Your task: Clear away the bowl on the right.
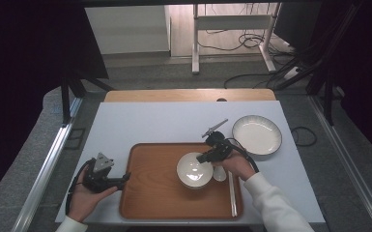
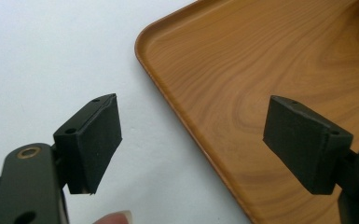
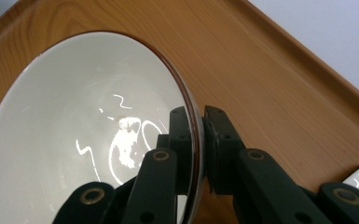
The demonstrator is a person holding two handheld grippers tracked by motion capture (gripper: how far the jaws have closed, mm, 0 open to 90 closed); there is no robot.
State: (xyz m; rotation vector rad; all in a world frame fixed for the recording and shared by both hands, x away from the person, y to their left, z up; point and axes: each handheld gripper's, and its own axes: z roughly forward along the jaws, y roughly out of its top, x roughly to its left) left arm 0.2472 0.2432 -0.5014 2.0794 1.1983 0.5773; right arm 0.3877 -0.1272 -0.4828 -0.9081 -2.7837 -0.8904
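Note:
A white bowl (image 1: 193,170) with a thin brown rim sits over the wooden tray (image 1: 150,193), right of its middle. My right gripper (image 1: 203,158) is shut on the bowl's right-hand rim; in the right gripper view one pad is inside the bowl (image 3: 74,135) and the other outside, pinching the wall at the right gripper (image 3: 198,144). My left gripper (image 1: 124,180) rests at the tray's left edge, held low in a hand. In the left gripper view the left gripper (image 2: 191,144) stands open, its jaws wide apart over the tray rim (image 2: 168,107) with nothing between them.
A white plate (image 1: 256,134) lies on the white table top right of the tray. A white spoon (image 1: 219,174) and a pair of chopsticks (image 1: 232,193) lie on the tray's right side. Floor cables and a desk frame stand beyond the table.

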